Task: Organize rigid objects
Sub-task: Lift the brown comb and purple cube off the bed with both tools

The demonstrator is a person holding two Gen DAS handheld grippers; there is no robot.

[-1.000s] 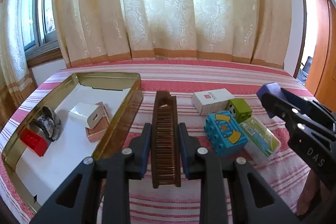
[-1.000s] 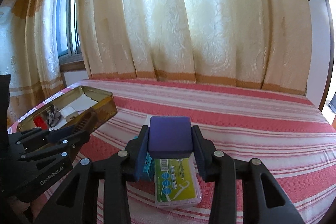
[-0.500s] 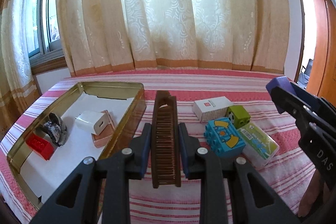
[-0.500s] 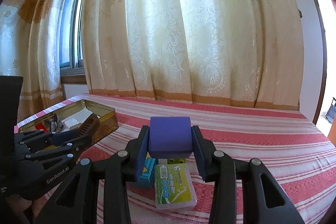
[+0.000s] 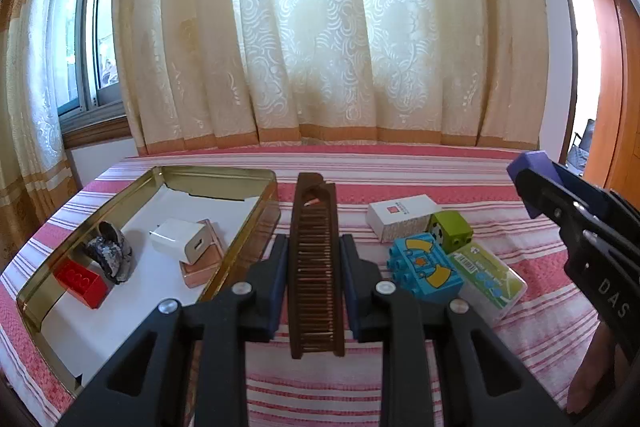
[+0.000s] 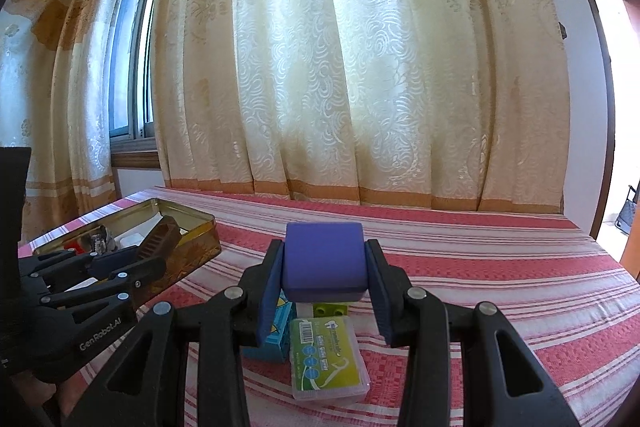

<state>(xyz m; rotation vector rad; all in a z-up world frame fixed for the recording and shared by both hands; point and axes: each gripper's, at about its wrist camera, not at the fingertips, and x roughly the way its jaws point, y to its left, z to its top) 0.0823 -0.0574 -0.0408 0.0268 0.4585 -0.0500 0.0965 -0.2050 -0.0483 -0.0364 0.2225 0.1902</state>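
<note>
The comb (image 5: 316, 267) is clamped across its width in the left gripper (image 5: 314, 279), long axis pointing away over the striped bed (image 5: 400, 171). The gold tin (image 5: 224, 173) lies just to its left, so the left hand is nearer. The right gripper (image 6: 323, 287) grips a purple block (image 6: 324, 259), probably clear of the bedspread, near the bed's right edge.

Tin tray (image 5: 224, 175) is set left on the bed (image 5: 400, 167); charger (image 5: 180, 239) lies inside; toy blocks (image 5: 424, 267) are grouped right.
</note>
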